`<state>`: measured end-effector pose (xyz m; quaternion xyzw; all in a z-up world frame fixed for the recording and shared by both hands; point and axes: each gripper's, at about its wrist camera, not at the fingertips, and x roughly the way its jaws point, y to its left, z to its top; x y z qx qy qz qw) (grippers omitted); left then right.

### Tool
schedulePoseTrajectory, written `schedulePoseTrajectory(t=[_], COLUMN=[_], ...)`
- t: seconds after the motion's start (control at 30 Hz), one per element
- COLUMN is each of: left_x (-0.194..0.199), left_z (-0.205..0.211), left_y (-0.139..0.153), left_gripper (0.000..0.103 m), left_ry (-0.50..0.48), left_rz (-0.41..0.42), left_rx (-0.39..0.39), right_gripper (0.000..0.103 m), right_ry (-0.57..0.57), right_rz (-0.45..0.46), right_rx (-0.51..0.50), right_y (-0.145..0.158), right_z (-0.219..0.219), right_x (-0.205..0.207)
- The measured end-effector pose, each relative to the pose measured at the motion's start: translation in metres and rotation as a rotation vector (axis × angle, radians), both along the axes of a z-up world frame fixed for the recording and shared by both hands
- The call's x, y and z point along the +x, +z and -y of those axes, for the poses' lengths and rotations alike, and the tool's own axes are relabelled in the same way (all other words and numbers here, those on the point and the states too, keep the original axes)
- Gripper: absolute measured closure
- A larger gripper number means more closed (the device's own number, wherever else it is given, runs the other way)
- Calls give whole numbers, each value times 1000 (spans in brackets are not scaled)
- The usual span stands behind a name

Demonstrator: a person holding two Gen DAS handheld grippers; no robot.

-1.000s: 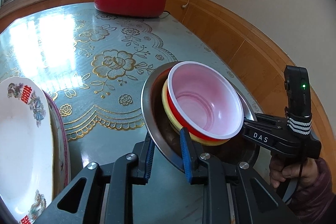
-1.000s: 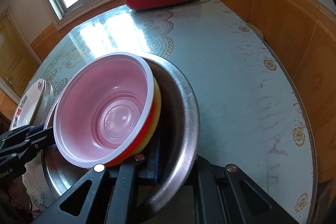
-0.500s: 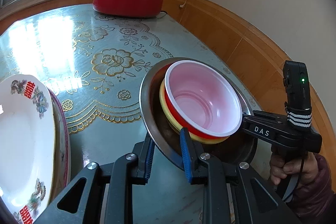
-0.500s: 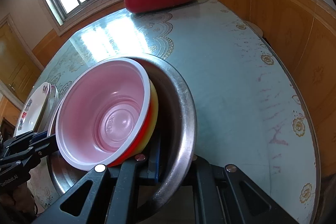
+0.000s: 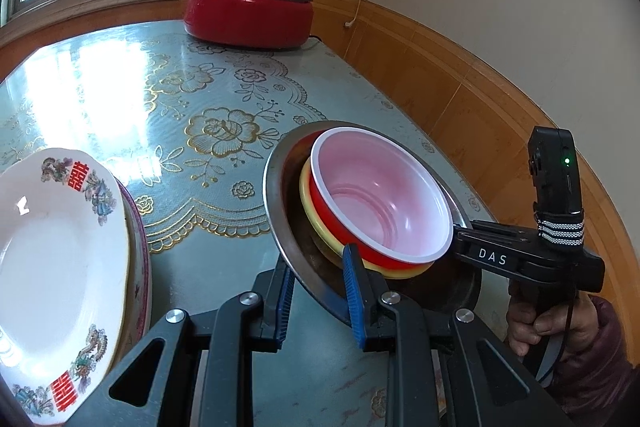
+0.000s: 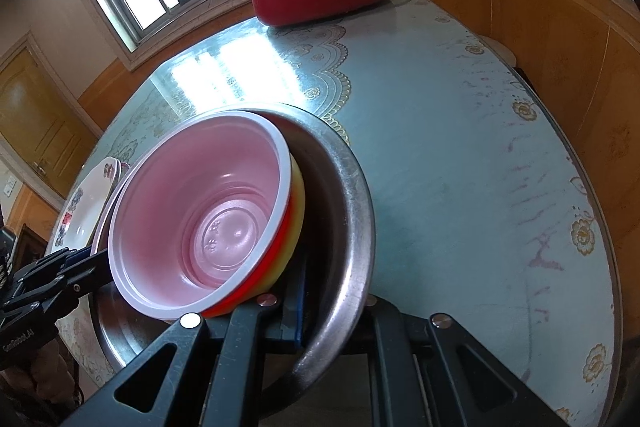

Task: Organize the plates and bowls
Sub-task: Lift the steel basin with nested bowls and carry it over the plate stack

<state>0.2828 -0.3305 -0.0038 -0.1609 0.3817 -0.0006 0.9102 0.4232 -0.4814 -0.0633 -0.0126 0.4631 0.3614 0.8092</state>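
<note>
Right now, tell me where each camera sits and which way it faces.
Left wrist: on the left gripper, looking forward and down over the metal bowl rim it clamps; the right gripper, held by a hand, and the plates show.
Right wrist: on the right gripper, clamped on the opposite rim; the left gripper shows.
Shared: metal bowl, pink bowl nested on a yellow bowl, red cooker, table.

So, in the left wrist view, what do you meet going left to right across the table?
White plate → steel basin → red bowl → right hand-held gripper.
</note>
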Motion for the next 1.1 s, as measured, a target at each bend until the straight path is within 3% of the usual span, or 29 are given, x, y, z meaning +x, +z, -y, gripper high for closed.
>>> schedulePoseTrajectory(t=[0.53, 0.77, 1.1], left_x=[-3, 0, -13], left_z=[3, 4, -28], left_y=[-11, 6, 11], left_gripper=[78, 79, 79], left_ry=[9, -67, -130], left_rz=[-59, 2, 7], left_rx=[-3, 25, 20], right_gripper=[95, 94, 94], right_ry=[5, -55, -116], right_rz=[-15, 12, -1], right_rx=[-14, 18, 33], right_y=[-7, 2, 8], right_z=[-4, 6, -16], right_x=[2, -4, -25])
